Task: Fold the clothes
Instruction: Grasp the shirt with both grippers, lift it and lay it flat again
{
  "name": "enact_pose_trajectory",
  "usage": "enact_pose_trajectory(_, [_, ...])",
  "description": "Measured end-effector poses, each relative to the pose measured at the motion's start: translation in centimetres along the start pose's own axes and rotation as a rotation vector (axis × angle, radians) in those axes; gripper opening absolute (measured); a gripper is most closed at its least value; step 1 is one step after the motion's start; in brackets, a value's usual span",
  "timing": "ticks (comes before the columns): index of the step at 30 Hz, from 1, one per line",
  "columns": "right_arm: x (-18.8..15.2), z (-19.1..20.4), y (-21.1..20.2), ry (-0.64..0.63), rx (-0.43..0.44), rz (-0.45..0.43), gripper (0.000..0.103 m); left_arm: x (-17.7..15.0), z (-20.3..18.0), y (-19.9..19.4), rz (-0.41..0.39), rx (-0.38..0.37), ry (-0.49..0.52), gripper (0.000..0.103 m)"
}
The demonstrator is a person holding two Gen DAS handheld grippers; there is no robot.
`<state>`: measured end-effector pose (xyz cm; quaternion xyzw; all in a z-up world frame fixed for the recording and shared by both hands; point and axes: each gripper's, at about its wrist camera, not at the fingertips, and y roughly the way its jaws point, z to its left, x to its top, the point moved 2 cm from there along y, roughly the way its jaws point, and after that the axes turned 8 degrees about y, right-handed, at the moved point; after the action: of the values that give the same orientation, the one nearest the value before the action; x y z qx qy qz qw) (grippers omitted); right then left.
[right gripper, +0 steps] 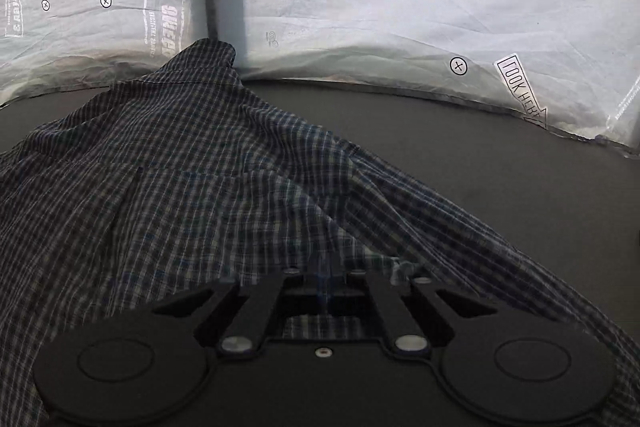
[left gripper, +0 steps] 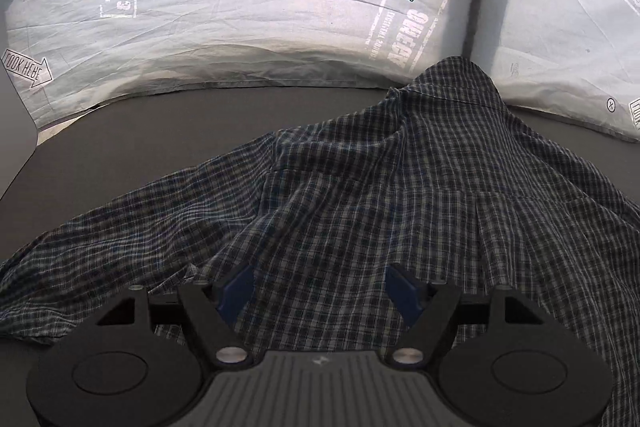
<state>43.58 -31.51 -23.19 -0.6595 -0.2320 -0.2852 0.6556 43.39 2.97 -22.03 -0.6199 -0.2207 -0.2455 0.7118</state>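
A dark blue and white checked shirt (left gripper: 380,195) lies spread and rumpled on a dark grey bed surface (left gripper: 160,135), its collar end pointing at the pillows. It also fills the right wrist view (right gripper: 180,187). My left gripper (left gripper: 322,287) is open over the shirt's near part, with cloth lying between its blue pads (left gripper: 236,291). My right gripper (right gripper: 326,287) is shut on a fold of the shirt near its hem. One sleeve (right gripper: 460,227) runs to the right of it.
Two pale grey pillows with carrot prints stand at the back, one (left gripper: 240,11) on the left and one (left gripper: 568,27) on the right with a dark gap between them. The dark surface (right gripper: 500,155) shows beside the shirt.
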Motion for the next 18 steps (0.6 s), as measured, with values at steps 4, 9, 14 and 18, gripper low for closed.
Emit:
enact_pose_trajectory(4, [-6.7,-0.4,-3.4,-0.031,-0.028,0.056,0.003,-7.6,1.7,-3.1,0.080,0.034,-0.035,0.074])
enact_pose_trajectory(9, [-12.0,-1.1,-7.5,-0.011,-0.062,0.069,0.004,-14.4,3.9,-6.3,0.140,0.049,-0.117,0.075])
enact_pose_trajectory(14, [-15.6,-3.3,-11.0,0.020,-0.114,0.080,0.008,-18.3,5.1,-9.0,0.155,0.065,-0.136,0.082])
enact_pose_trajectory(18, [-18.5,-5.0,-13.8,0.074,-0.139,0.088,0.022,-21.0,5.5,-10.7,0.163,0.062,-0.130,0.088])
